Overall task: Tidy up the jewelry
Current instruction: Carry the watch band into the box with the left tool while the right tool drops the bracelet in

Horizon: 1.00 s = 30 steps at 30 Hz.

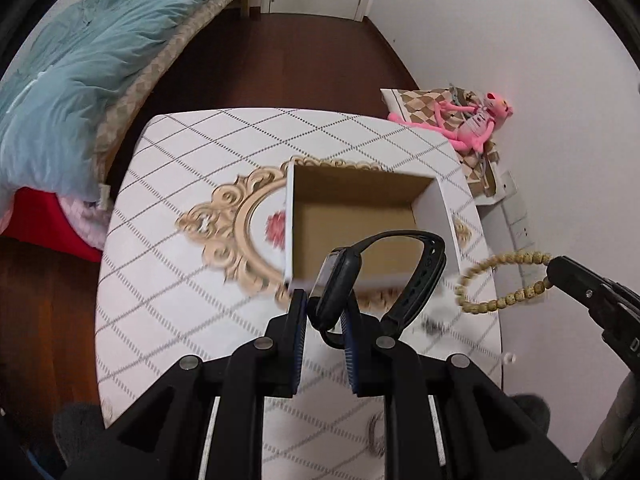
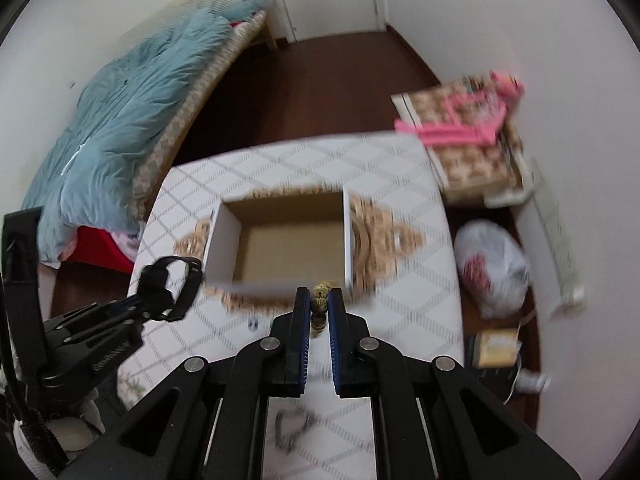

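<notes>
Looking thru your left cam: left gripper (image 1: 323, 304) fingers clamp the watch (image 1: 340, 286), strap looping over the box (image 1: 362, 216); bracelet (image 1: 500, 284) shows whole. Right cam: right gripper (image 2: 320, 302) fingers pinch just 2-3 beads, plus a chain (image 2: 294, 430) on the table (image 2: 400, 320). Box interior bare cardboard.
</notes>
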Available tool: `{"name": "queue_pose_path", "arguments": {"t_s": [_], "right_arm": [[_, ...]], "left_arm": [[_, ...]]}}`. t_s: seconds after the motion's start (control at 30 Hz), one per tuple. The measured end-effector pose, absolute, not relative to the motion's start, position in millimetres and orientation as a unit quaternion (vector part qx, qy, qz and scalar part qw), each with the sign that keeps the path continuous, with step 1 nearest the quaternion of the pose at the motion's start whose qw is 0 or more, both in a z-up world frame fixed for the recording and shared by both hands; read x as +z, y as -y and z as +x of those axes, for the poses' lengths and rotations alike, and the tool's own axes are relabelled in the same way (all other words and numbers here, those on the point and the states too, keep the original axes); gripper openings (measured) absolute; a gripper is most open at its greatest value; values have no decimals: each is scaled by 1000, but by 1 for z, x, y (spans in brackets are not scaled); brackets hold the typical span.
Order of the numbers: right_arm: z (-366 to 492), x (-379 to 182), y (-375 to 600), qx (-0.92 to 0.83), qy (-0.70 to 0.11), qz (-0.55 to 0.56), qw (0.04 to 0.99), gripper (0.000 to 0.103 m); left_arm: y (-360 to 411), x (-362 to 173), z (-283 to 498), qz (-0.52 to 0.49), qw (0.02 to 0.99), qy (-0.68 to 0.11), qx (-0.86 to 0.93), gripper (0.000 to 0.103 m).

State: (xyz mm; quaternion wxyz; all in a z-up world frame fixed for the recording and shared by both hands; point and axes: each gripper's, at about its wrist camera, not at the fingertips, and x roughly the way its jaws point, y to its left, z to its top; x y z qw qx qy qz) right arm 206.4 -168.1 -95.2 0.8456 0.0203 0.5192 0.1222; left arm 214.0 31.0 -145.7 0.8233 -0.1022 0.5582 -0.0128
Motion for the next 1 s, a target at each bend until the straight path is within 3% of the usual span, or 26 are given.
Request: {"name": "queue_pose_path", "arguments": {"t_s": [0.4,0.5,0.53,0.57,0.63,0.7,0.77,0.9,0.97,1.0], "right_arm": [[309,-140,138,143,-570,23,809,9],[323,-153,135,157,-587,36,793,9],[328,-157,135,163,-595,45,786,10],[333,-162,137,164,-604,57,778,10],[340,-170,140,167,-619,74,764,11],[340,-173,142,164,-622,74,762,25],[339,-175,144,161,-623,69,763,58],[329,-177,143,121,-614,9,780,76],[321,-180,140,99,-607,-24,788,94],[318,-181,139,91,-604,-34,791,94]], "left_arm": [[-37,-183,292,-131,787,-603,-18,15],[-38,-188,303,-138,775,-617,-14,20],[-40,-187,306,-141,772,-620,-11,31],[-41,-186,308,-142,774,-618,-12,56],[-45,-180,309,-143,779,-611,-1,94],[-49,-175,308,-137,783,-606,8,95],[-52,-173,307,-117,787,-605,26,96],[-58,-172,297,-88,804,-585,62,98],[-59,-174,290,-76,812,-573,75,102],[-58,-176,286,-67,817,-567,81,102]]}}
